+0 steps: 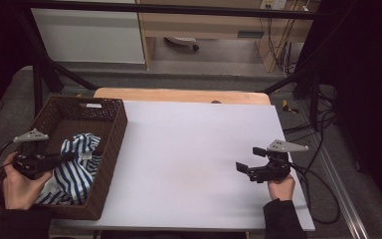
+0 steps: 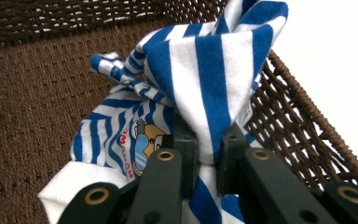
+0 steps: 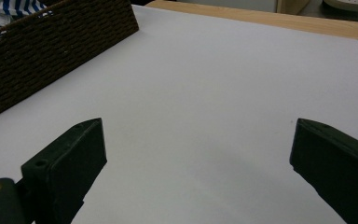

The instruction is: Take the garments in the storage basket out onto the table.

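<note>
My left gripper (image 2: 205,161) is clamped on a fold of the blue-and-white striped cotton shirt (image 2: 200,84) inside the brown wicker basket (image 1: 110,130), lift-out not done; right gripper (image 1: 253,159) waits with jaws apart over the white table (image 1: 189,149).

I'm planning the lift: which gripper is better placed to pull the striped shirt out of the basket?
Left gripper: it's shut on the shirt inside the basket. The right gripper hangs open over the table.
</note>
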Demonstrator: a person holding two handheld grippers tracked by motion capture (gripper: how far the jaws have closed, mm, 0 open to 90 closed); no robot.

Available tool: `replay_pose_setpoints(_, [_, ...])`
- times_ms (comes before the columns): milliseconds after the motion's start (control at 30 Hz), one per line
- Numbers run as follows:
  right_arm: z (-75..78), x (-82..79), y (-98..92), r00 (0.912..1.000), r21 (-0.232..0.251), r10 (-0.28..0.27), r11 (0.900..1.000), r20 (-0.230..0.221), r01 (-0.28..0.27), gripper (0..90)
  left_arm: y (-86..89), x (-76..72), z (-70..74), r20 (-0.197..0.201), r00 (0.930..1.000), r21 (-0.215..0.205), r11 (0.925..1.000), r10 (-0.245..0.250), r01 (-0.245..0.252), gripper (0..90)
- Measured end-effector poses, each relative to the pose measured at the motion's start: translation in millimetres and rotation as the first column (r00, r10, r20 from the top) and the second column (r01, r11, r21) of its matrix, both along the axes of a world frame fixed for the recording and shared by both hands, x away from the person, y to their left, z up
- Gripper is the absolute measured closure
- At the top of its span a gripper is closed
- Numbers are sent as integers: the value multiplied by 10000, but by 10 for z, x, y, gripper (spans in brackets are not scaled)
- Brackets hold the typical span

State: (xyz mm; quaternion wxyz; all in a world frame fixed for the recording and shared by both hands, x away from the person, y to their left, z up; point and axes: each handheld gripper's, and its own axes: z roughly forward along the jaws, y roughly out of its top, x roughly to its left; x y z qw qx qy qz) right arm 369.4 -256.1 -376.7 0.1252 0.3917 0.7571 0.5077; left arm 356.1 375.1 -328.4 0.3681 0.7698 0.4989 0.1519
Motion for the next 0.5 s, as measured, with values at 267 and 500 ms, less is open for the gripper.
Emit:
replay_pose_setpoints(267, [-2,3,-2,10000,-29,-29,10000,-3,29,40,-15,-22,69,234,9997,111,9999,-12,9,814])
replay_pose_setpoints(500, [-12,6,1,10000,-46,-46,10000,-67,46,40,18,-36,132,347,9994,-58,10000,68,-66,814])
